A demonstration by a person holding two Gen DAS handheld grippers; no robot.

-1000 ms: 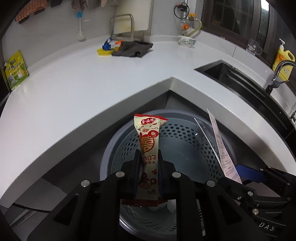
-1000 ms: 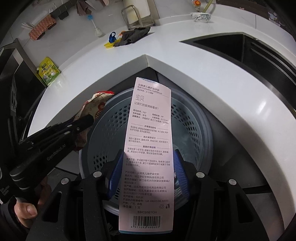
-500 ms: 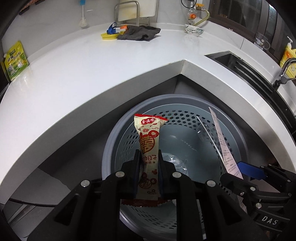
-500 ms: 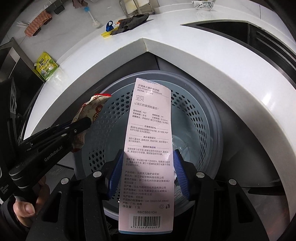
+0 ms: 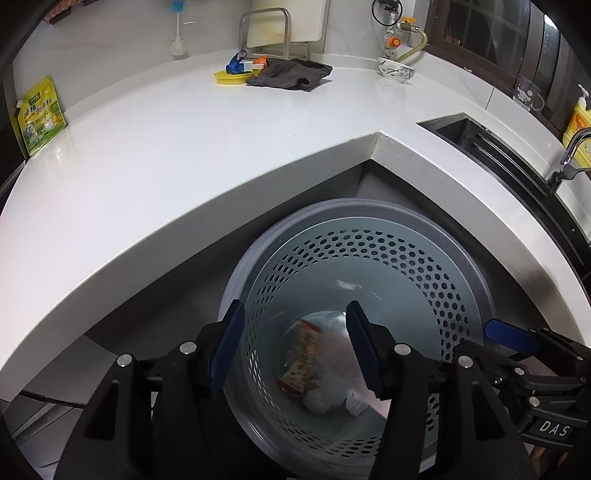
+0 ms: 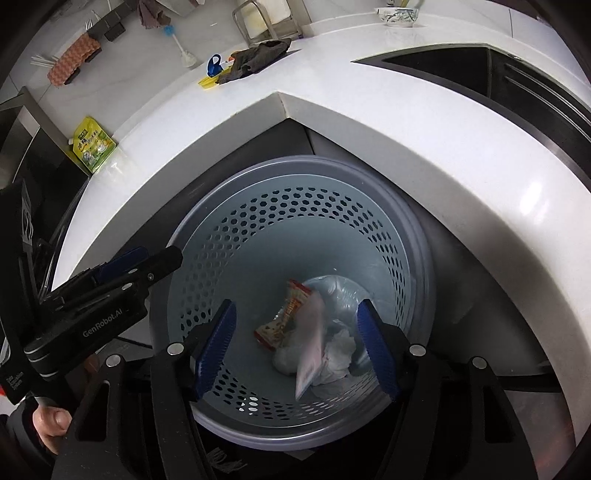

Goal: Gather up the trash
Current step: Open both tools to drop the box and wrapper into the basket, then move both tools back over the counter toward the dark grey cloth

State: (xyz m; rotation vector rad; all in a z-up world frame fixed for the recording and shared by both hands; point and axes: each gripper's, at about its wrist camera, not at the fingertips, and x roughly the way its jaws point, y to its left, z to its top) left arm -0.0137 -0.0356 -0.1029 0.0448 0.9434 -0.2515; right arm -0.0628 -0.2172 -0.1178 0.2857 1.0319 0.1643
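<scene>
Handling: snack wrapper (image 6: 284,321) and paper label (image 6: 310,347) are light, limp; pinch an edge.
Grippers: left gripper (image 5: 295,347) and right gripper (image 6: 295,347) just opened, empty over bin (image 6: 413,221).

This is a home kitchen: a white L-shaped countertop (image 5: 155,155) with a black sink (image 5: 491,147) and a faucet (image 5: 570,155) beside a dish soap bottle (image 5: 576,122), a cutting board in a metal rack (image 5: 284,26), a bowl (image 5: 397,68), a grey cloth (image 5: 291,75) and a perforated waste bin (image 5: 369,258) below the corner
</scene>
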